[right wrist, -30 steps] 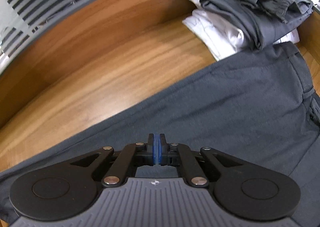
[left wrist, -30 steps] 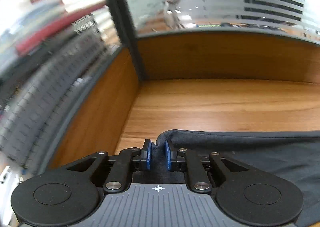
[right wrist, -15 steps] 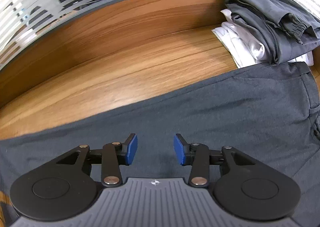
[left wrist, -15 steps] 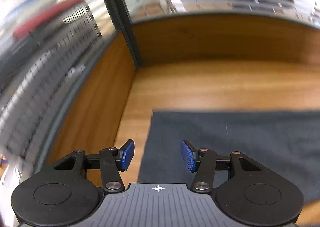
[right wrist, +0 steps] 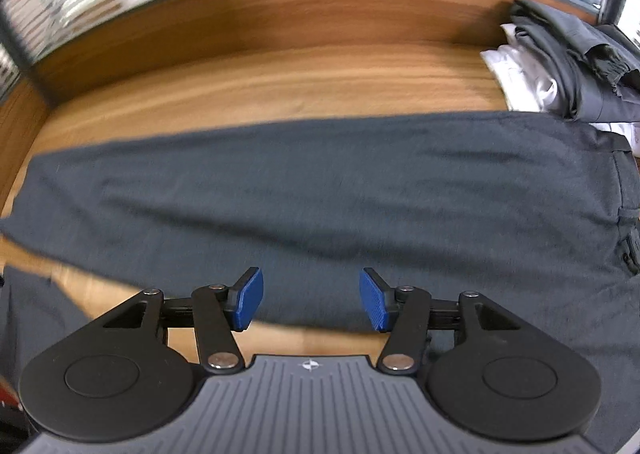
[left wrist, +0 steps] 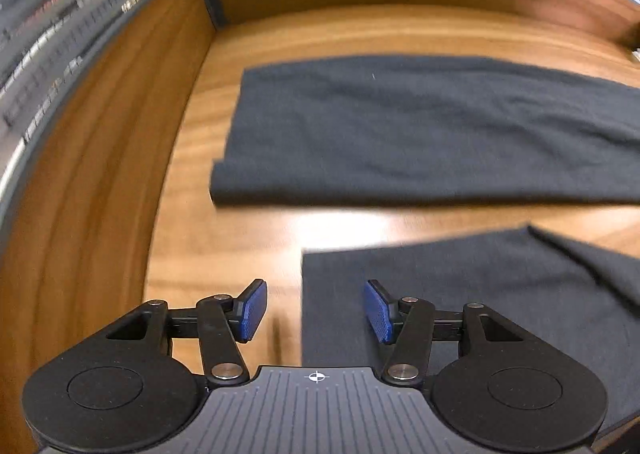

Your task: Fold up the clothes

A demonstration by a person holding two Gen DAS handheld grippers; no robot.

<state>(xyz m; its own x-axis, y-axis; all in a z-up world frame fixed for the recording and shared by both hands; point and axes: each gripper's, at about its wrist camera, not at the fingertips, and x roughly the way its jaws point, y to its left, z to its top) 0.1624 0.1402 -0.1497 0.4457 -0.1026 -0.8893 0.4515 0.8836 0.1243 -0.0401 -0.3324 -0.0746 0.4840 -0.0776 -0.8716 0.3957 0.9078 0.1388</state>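
Observation:
Dark grey trousers [left wrist: 420,130] lie flat on the wooden table, one leg stretched across the middle and the other leg [left wrist: 480,294] nearer to me. My left gripper [left wrist: 316,312] hovers over the hem corner of the near leg, its jaws opening, nothing between the blue pads. In the right wrist view the same trousers [right wrist: 340,194] spread across the table, waistband to the right. My right gripper [right wrist: 310,304] hangs above the near edge of the far leg, jaws opening and empty.
A stack of folded clothes [right wrist: 560,66], white under grey, sits at the back right. A wooden partition [left wrist: 100,174] with a glass screen walls the table's left side and back. Bare wood [right wrist: 280,86] lies beyond the trousers.
Both grippers have let go of the grey fabric and opened. Both have pulled back toward the near side, so more of the laid-out trousers shows.

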